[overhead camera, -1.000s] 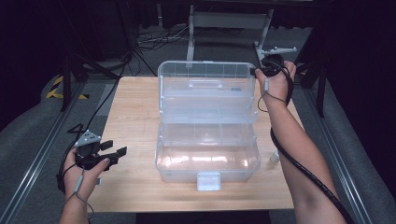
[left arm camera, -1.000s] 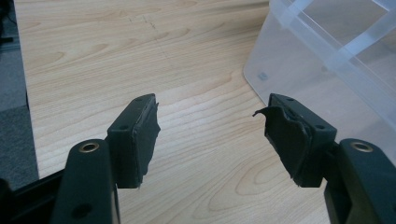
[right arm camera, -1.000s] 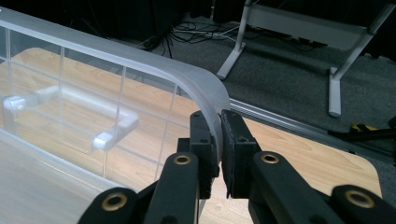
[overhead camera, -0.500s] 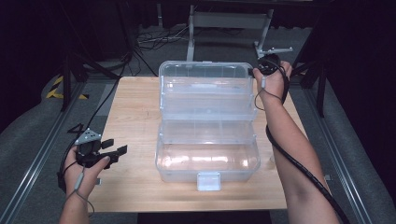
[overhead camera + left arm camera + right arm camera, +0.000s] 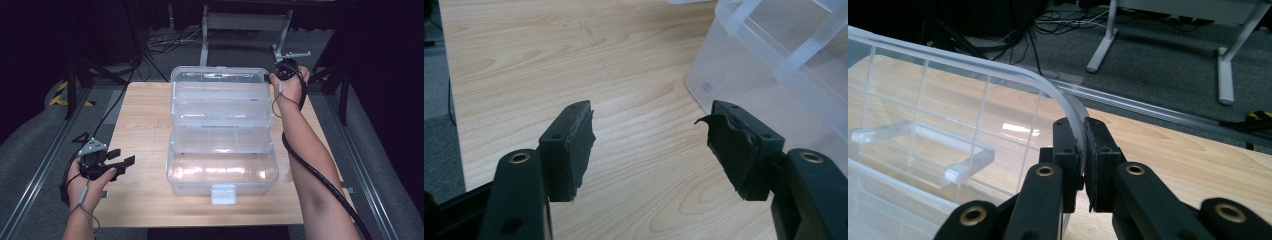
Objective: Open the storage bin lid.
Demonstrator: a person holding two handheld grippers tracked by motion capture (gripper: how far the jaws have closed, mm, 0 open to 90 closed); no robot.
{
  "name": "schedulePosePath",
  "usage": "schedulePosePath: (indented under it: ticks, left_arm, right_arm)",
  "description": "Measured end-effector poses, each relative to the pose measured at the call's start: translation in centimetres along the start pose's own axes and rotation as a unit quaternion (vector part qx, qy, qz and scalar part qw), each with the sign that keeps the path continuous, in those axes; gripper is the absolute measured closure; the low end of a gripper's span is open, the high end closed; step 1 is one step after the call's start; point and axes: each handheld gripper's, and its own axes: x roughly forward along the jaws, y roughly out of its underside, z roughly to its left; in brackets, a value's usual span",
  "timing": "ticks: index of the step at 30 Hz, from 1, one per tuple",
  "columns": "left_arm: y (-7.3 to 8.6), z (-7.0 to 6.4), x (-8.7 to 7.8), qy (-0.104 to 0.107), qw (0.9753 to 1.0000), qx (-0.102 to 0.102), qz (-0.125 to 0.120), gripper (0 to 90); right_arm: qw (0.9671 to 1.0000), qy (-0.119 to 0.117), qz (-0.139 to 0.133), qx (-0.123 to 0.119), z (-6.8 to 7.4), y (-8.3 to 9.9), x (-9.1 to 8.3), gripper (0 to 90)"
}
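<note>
Clear plastic box (image 5: 222, 150) sits mid-worktop (image 5: 145, 120), lid (image 5: 220, 82) open and standing at the far side. Right tool (image 5: 1082, 150) clamped on the lid's far-right corner rim. Left tool (image 5: 651, 145) jaws apart, over bare wood near-left, just beside the box.

Box (image 5: 222, 150) is see-through plastic with a faint grid moulded into the lid (image 5: 963, 115). Table (image 5: 145, 125) is pale wood grain. Both grippers (image 5: 651, 145) (image 5: 1081, 165) are black, brass-coloured rivets. Floor (image 5: 30, 145) is grey.
</note>
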Motion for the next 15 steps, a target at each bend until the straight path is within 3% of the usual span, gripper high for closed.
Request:
schedulePosePath:
  ticks: [15]
  left_arm:
    - [1.0, -0.1, -0.4, -0.005, 0.9999, -0.006, 0.009, 35.5]
  right_arm:
    - [0.9989, -0.03, 0.022, 0.027, -1.5, 0.6, 2.5, 84.6]
